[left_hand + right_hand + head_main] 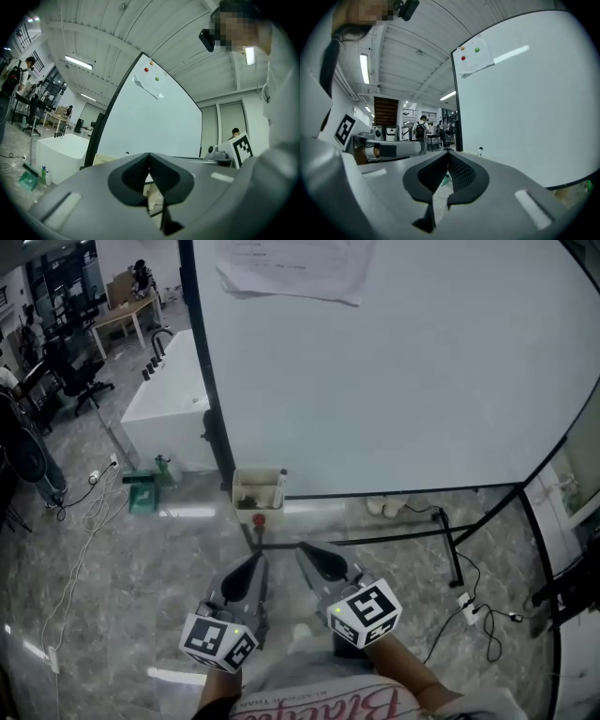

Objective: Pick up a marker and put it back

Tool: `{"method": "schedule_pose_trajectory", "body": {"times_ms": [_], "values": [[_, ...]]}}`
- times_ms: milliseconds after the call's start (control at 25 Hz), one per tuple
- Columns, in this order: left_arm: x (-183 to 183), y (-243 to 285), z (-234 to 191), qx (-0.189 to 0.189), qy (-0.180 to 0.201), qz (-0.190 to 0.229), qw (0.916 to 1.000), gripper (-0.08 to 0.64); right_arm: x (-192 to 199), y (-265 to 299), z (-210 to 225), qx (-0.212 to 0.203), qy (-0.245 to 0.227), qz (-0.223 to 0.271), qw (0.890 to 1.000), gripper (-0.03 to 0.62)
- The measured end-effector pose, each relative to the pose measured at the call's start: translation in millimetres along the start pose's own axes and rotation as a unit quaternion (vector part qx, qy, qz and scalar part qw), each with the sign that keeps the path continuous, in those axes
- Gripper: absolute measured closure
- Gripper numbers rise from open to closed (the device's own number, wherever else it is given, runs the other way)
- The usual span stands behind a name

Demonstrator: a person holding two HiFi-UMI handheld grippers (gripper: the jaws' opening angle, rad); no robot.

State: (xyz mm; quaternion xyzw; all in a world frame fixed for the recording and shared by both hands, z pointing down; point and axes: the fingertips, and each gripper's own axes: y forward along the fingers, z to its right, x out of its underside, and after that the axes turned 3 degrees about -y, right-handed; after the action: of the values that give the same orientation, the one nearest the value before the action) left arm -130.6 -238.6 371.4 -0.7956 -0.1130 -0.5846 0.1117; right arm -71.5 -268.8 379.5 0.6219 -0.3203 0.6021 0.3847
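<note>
A marker (280, 486) stands upright in a small beige holder box (255, 486) fixed at the lower left corner of the big whiteboard (403, 362). Its cap also shows as a small marker tip (480, 151) in the right gripper view and as a marker tip (127, 153) in the left gripper view. My left gripper (253, 563) and right gripper (305, 549) hover side by side over the floor, below the box and well short of it. Both point up at the board with jaws shut and nothing between them; the same shows for the left gripper (149, 157) and the right gripper (449, 155).
A paper sheet (291, 268) hangs at the board's top. The board's black stand rails (403, 538) and cables with a power strip (469, 607) lie on the marble floor. A white counter (164, 399) and a green item (142, 493) sit left. People stand far behind.
</note>
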Motion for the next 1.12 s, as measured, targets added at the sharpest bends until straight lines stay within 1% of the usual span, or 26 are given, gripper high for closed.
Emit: {"method": "schedule_pose_trajectory", "body": {"times_ms": [200, 320, 400, 560, 680, 800, 920, 1040, 1120], "values": [[-5, 24, -21, -0.013, 0.002, 0.001, 0.9999, 0.560, 5, 35, 36, 0.014, 0.003, -0.012, 1.000, 0.584], [-7, 36, -33, -0.015, -0.001, -0.002, 0.9999, 0.560, 14, 59, 55, 0.023, 0.013, -0.027, 0.999, 0.550], [-10, 45, -40, -0.014, 0.001, -0.003, 0.9999, 0.560, 22, 74, 67, 0.027, 0.027, -0.039, 0.999, 0.520], [-19, 64, -52, -0.006, 0.010, -0.002, 0.9999, 0.560, 40, 100, 82, 0.026, 0.063, -0.070, 0.995, 0.511], [-26, 72, -62, -0.003, 0.012, 0.000, 0.9999, 0.560, 45, 117, 84, 0.022, 0.089, -0.078, 0.993, 0.495], [-29, 76, -68, 0.004, 0.010, 0.002, 0.9999, 0.560, 44, 124, 85, 0.026, 0.095, -0.077, 0.992, 0.495], [-31, 78, -73, 0.008, 0.007, 0.002, 0.9999, 0.560, 39, 124, 78, 0.017, 0.100, -0.066, 0.993, 0.528], [-32, 82, -75, 0.012, 0.004, 0.005, 0.9999, 0.560, 27, 120, 76, 0.010, 0.098, -0.046, 0.994, 0.529], [-35, 84, -75, 0.017, 0.004, 0.008, 0.9998, 0.560, 11, 115, 78, 0.007, 0.098, -0.022, 0.995, 0.529]]}}
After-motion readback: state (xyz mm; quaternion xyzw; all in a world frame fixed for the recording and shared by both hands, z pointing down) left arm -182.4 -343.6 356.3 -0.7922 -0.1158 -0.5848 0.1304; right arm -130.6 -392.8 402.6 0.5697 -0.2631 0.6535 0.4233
